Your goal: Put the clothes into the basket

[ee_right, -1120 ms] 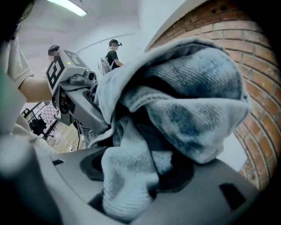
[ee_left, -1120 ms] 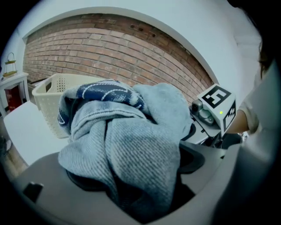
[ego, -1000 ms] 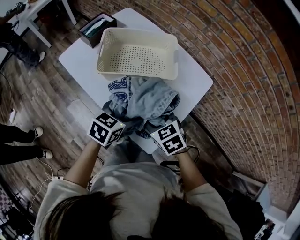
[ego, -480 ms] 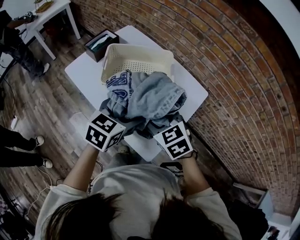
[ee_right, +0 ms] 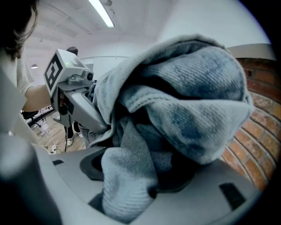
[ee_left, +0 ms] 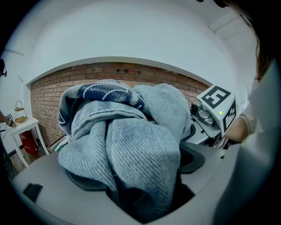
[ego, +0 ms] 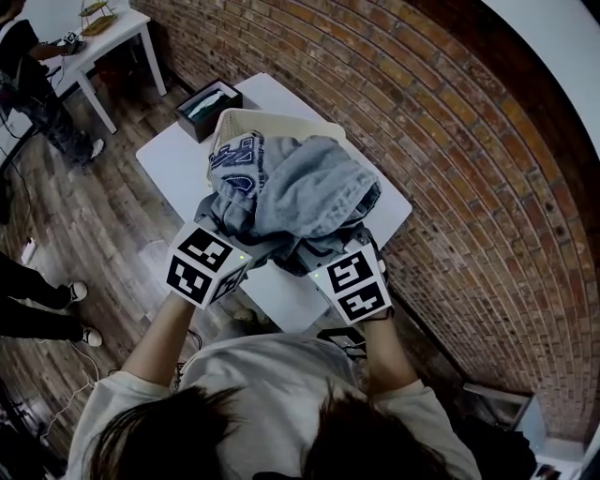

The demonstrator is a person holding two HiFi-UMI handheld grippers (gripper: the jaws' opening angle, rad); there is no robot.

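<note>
A bundle of grey-blue clothes (ego: 291, 197), one piece with dark blue lettering, hangs in the air between both grippers. It covers most of the cream basket (ego: 277, 118) on the white table (ego: 178, 167); only the basket's far rim shows. My left gripper (ego: 236, 242) is shut on the bundle's near left side, with fabric (ee_left: 131, 136) filling its jaws. My right gripper (ego: 330, 253) is shut on the near right side, with cloth (ee_right: 175, 110) bunched between its jaws. Each gripper view shows the other gripper (ee_left: 215, 109) (ee_right: 69, 81) close beside it.
A black box (ego: 208, 105) with something teal inside sits at the table's far left corner. A curved brick wall (ego: 450, 150) runs close along the table's right and far sides. A small white table (ego: 111, 28) and people's legs and shoes (ego: 77, 292) are at the left.
Both grippers have lifted the clothes off the table's near end and carried them forward. The bundle now covers the basket, which lay open to view before.
</note>
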